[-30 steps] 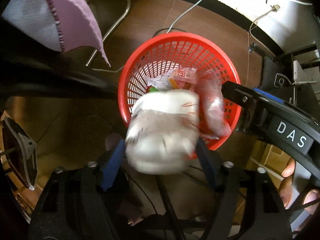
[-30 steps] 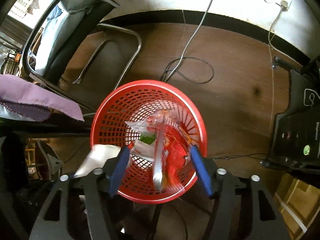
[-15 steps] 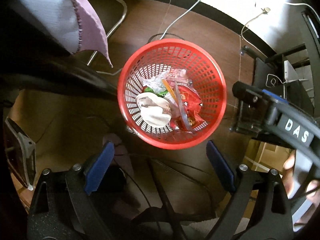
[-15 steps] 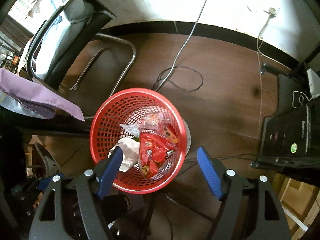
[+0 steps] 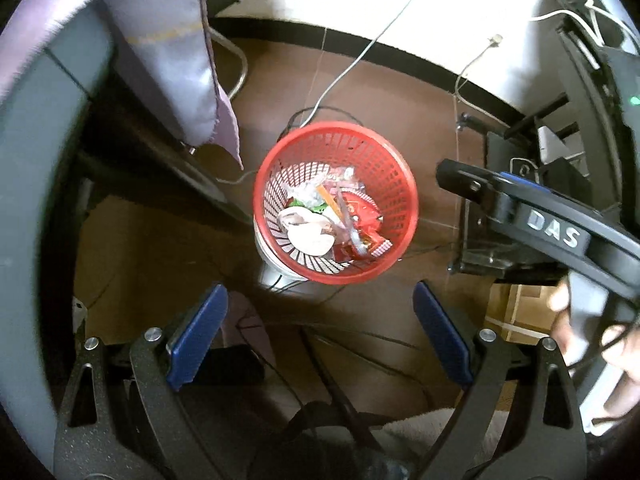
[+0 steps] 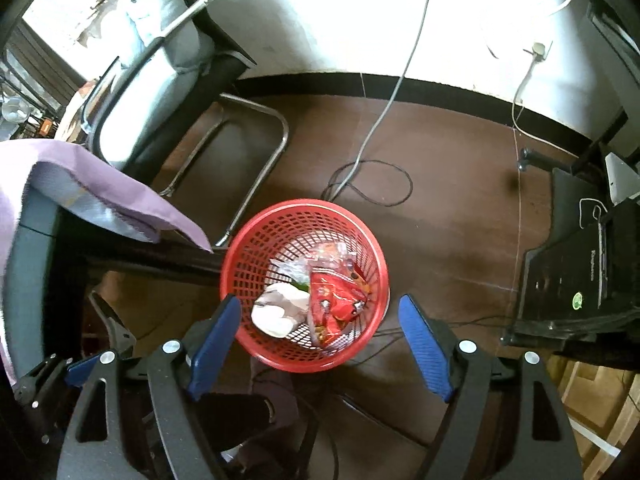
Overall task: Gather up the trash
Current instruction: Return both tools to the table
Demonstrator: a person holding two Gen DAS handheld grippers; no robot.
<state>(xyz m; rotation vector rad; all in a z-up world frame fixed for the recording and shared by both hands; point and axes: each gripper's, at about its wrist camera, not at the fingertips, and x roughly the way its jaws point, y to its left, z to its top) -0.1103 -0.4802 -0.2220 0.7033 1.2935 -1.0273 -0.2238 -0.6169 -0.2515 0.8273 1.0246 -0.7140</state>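
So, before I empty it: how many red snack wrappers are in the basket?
1 that I can make out: the red wrapper lies in the basket, right of the white wad. More may be buried.

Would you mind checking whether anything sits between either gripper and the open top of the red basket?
Nothing visible does. Both the left gripper and the right gripper hang open above the red basket, whose mouth is uncovered; the white wad and red wrapper lie inside it.
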